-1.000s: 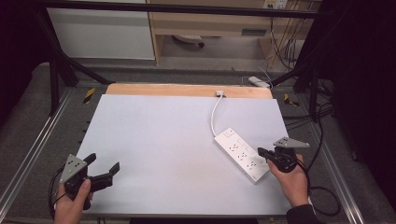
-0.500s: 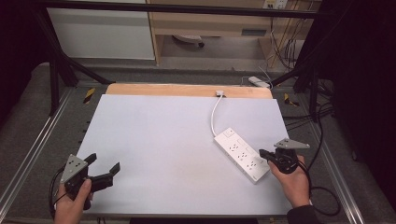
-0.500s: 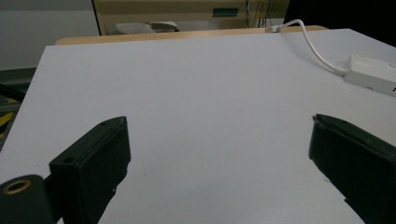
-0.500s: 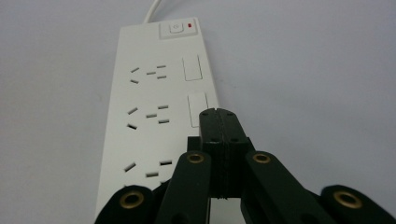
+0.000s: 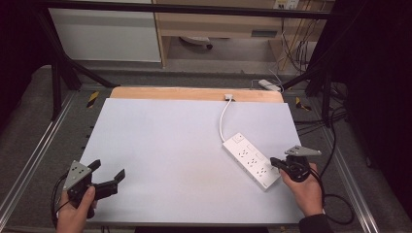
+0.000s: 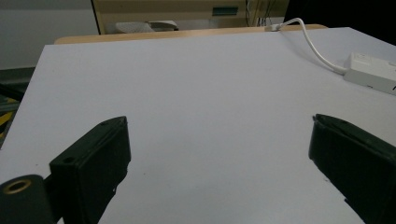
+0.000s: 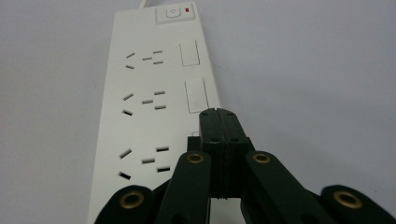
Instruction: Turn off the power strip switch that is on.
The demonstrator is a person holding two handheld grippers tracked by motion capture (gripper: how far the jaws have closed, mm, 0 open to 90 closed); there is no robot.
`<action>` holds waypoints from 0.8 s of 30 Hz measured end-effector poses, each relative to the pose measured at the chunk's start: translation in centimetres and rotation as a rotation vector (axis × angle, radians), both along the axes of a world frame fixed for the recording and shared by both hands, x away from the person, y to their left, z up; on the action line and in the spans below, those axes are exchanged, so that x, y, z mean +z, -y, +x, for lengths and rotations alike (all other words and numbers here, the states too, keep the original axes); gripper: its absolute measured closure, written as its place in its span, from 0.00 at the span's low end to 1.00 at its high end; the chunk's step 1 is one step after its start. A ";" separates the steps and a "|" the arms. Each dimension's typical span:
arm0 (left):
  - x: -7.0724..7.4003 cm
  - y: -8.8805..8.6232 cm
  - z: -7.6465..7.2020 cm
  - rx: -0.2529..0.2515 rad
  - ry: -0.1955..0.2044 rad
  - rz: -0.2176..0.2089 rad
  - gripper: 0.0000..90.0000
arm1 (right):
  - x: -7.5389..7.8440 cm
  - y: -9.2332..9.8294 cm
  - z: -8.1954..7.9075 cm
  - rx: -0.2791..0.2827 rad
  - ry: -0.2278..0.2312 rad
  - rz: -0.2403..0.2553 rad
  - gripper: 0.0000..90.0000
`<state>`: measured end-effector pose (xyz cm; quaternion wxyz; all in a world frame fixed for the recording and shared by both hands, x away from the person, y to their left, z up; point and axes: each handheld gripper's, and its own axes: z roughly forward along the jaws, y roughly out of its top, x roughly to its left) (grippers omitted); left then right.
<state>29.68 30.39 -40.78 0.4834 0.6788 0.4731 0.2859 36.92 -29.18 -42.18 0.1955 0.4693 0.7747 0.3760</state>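
Item: white power strip [image 5: 251, 160], lying flat and at a slant on the right half of the white surface [image 5: 170, 145], its switch end toward the far edge and its white cord [image 5: 223, 116] running up to a connector at the wooden strip along the back. Three rows of sockets, a rocker switch and a small red indicator are seen in the right gripper view [image 7: 154, 93]. Right claw [image 5: 275, 162]: jaws fully closed together, nothing held between them; tips set at the near right end of the power strip, over its edge, contact not certain. Left claw [image 5: 108, 175]: jaws spread wide, empty, held low over the near left corner of the surface, well apart from the strip. Change against the earlier pictures: none of note; both hands and the strip are found in the same places, and the right jaws are as closed as before. Judgement: work on the strip is paused at its start, the closed tips being poised as for a push or a press, not a grasp.
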 end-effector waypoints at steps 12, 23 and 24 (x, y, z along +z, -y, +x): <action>0.0 0.0 0.0 -0.003 -0.002 0.002 0.06 | -0.3 0.0 -0.3 0.003 -0.021 -0.026 1.00; 0.0 0.1 0.0 -0.009 -0.005 0.002 0.06 | -0.4 0.0 -0.4 0.006 -0.026 -0.036 1.00; 0.0 0.0 0.0 -0.010 -0.005 0.002 0.06 | -0.4 -0.1 -0.4 0.007 -0.025 -0.037 1.00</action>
